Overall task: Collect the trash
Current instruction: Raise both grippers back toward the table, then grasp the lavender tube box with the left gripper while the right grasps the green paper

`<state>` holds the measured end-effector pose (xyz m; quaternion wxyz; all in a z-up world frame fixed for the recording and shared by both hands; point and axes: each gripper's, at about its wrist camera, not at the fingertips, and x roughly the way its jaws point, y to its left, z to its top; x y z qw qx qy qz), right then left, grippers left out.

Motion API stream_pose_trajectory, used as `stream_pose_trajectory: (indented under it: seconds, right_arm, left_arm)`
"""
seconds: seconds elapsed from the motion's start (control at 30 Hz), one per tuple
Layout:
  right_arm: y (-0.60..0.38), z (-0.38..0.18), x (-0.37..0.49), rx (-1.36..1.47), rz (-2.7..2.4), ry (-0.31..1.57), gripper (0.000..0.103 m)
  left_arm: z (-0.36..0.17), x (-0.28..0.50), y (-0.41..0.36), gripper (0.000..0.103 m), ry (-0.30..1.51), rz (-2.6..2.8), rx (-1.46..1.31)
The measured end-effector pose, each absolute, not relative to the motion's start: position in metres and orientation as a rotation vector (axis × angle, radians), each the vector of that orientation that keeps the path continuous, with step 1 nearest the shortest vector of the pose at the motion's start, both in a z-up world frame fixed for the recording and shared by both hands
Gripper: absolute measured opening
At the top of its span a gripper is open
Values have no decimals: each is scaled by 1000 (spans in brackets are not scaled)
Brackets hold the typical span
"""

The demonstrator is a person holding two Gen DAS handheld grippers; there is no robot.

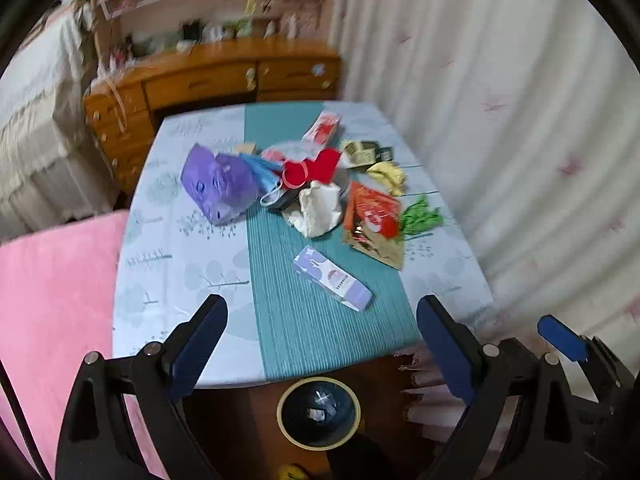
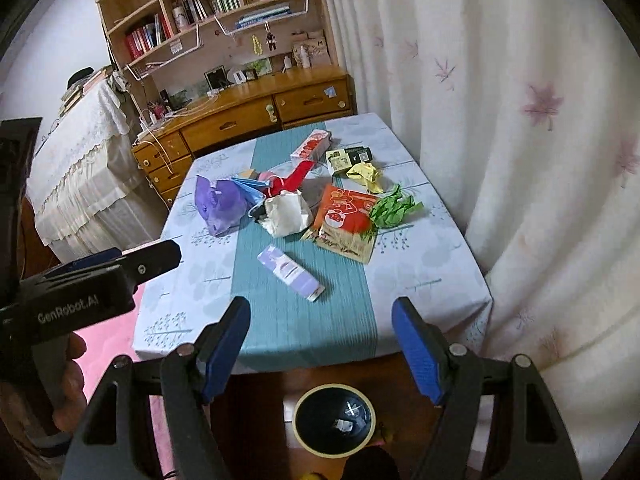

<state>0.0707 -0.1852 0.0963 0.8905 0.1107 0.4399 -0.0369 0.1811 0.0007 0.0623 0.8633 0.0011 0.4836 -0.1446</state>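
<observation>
We hold both grippers, left (image 1: 322, 308) and right (image 2: 321, 310), released and empty above the counter's (image 2: 420, 264) near edge. Trash litters its middle; the lilac box (image 2: 290, 273) lies nearest. Best straddle its narrow sides, then carry it to the bin (image 2: 334, 420) below.

So the table's got a pale blue leaf-print cloth (image 2: 420, 264) with a teal striped runner (image 2: 304, 320) down the middle. Lying on it: purple plastic bag (image 2: 218, 204), lilac carton (image 2: 290, 273), crumpled white paper (image 2: 286, 212), orange snack packet (image 2: 346, 222), green wrapper (image 2: 394, 208).
</observation>
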Motion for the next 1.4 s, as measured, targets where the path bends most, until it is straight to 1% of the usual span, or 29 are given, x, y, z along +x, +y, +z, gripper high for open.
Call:
stream_pose_trajectory:
  seconds: [0.2, 0.47, 0.73, 0.77, 0.8, 0.87, 0.9, 1.03, 1.07, 1.13, 1.23, 1.27, 1.33, 1.37, 1.4]
  right_arm:
    - [-221, 60, 128, 241, -56, 991, 74]
    - [-281, -3, 208, 307, -34, 1112, 74]
    - [-332, -56, 269, 498, -40, 1216, 73]
    - [-337, -62, 275, 525, -44, 1227, 74]
    - [-341, -68, 280, 548, -47, 1235, 73]
    - [-347, -78, 292, 587, -60, 1250, 73]
    - [-350, -82, 297, 602, -67, 1256, 73]
    - [-357, -98, 317, 656, -90, 1282, 73]
    - [-357, -100, 320, 660, -92, 1285, 73]
    - [-356, -104, 326, 657, -100, 1294, 73]
    - [-354, -111, 334, 652, -109, 1316, 73]
    - [-353, -113, 335, 648, -109, 1321, 74]
    - [-349, -112, 337, 616, -108, 1315, 73]
    - [-347, -113, 337, 604, -102, 1321, 66]
    - [-345, -112, 336, 582, -106, 1316, 50]
  left_arm:
    - [10, 238, -28, 95, 1137, -250, -48]
    - [-85, 291, -63, 94, 1344, -90, -91]
    - [-127, 309, -61, 93, 1427, 31, -217]
    - [-130, 310, -61, 89, 1430, 36, -221]
    - [-133, 312, -62, 80, 1434, 39, -224]
    - [-140, 316, -63, 71, 1462, 35, -242]
    - [-143, 317, -63, 69, 1475, 38, -252]
    - [-155, 319, -62, 65, 1513, 58, -279]
    - [-157, 319, -62, 60, 1517, 63, -279]
    - [-158, 318, -63, 54, 1516, 70, -265]
    - [-159, 322, -71, 42, 1519, 81, -225]
    - [-159, 324, -73, 40, 1518, 76, -221]
    - [-157, 333, -73, 39, 1519, 67, -221]
    - [-157, 333, -74, 38, 1518, 62, -216]
    - [-156, 333, -75, 37, 1517, 58, -212]
